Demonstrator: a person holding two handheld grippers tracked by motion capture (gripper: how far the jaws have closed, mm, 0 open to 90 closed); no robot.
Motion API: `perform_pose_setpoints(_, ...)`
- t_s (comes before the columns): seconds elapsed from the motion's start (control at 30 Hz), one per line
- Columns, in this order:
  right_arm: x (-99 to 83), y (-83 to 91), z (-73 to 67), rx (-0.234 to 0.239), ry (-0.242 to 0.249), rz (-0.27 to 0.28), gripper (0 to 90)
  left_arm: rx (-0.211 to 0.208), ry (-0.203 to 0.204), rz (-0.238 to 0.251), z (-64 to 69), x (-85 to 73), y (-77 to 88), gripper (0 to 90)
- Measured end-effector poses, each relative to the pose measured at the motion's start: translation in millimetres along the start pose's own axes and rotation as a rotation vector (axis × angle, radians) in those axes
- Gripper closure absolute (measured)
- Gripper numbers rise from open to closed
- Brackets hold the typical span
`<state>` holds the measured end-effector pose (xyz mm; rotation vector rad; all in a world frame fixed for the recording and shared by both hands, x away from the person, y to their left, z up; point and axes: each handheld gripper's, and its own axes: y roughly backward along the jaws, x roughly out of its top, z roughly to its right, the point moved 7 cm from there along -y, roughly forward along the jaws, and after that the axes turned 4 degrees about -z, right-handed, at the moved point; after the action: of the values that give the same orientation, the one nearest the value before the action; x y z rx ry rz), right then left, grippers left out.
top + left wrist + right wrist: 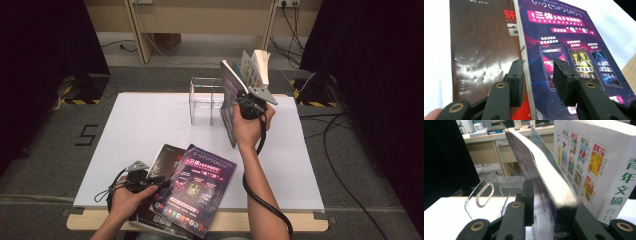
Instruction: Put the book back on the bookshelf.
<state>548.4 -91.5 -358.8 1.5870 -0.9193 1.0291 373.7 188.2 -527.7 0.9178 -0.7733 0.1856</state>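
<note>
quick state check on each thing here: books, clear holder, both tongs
purple book: upright, clamped in right tongs
white book: upright beside it
clear holder: upright on table, empty
flat purple book: lying partly on brown book
left tongs: open, straddling the flat purple book's edge

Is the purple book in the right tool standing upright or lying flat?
Upright: the purple book stands on edge between the right tool's jaws beside the clear holder.
</note>
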Motion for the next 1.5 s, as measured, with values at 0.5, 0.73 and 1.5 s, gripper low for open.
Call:
perform_pose_setpoints(0.5,-2.5,2.0,2.3,0.005,0.006,-0.119,84.3,0.0,0.0,-0.001,0.8,0.0,-0.9,60.0)
perform_pose_setpoints(0.73,-0.8,-0.2,3.6,0.013,-0.011,-0.092,84.7,0.002,-0.002,-0.001,0.3,0.2,-0.5,60.0)
perform_pose_setpoints(1.5,10.8,-35.3,-4.9,-0.067,-0.001,-0.002,84.6,0.001,0.003,0.001,-2.3,0.5,1.1,60.1)
